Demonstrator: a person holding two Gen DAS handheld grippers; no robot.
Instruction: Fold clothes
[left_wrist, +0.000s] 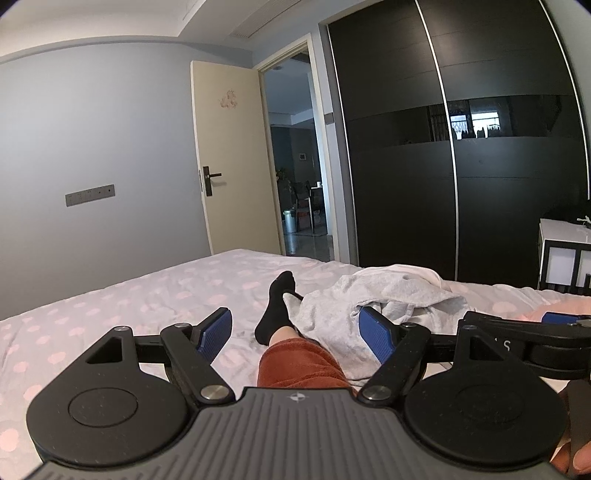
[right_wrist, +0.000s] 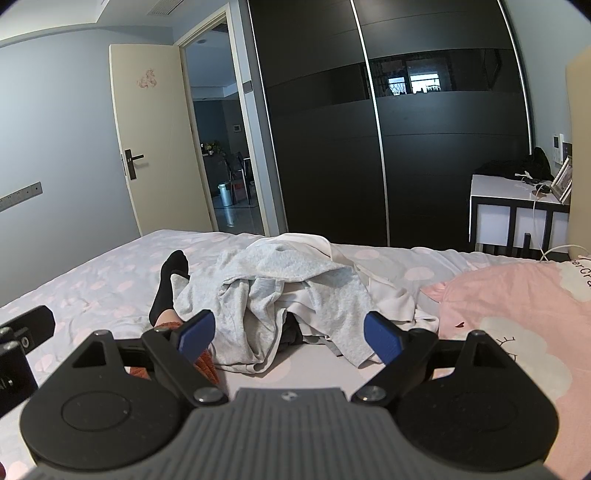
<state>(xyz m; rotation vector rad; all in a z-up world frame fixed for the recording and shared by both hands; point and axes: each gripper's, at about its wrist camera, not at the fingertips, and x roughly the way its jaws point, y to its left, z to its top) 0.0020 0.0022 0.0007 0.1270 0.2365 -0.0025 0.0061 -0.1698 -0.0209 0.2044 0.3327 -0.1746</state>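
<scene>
1. The left black two-finger gripper with blue ribbed pads (left_wrist: 295, 334) is spread wide and released, with nothing between its fingers; it hangs above the near part of the bed.
2. The right black two-finger gripper with blue pads (right_wrist: 290, 336) is likewise spread apart and grasps nothing, pointing at the clothes.
3. The crumpled pile of light grey and white fabric clothes (right_wrist: 295, 291) lies unfolded in a heap on the middle of the bed, just beyond the right gripper's fingertips; I cannot tell whether they touch it.
4. The pale bedsheet with pink dots (left_wrist: 129, 295) covers the bed.
5. A leg in a rust-orange trouser leg (left_wrist: 299, 363) and black sock (left_wrist: 275, 310) stretches out on the sheet, just left of the pile, whose edge overlaps the foot.
6. A pink quilt with white cloud shapes (right_wrist: 517, 314) lies to the right of the clothes.
7. A tall black sliding-door wardrobe (right_wrist: 388, 129) stands at the far side, with an open cream door (right_wrist: 155, 129) to its left.
</scene>
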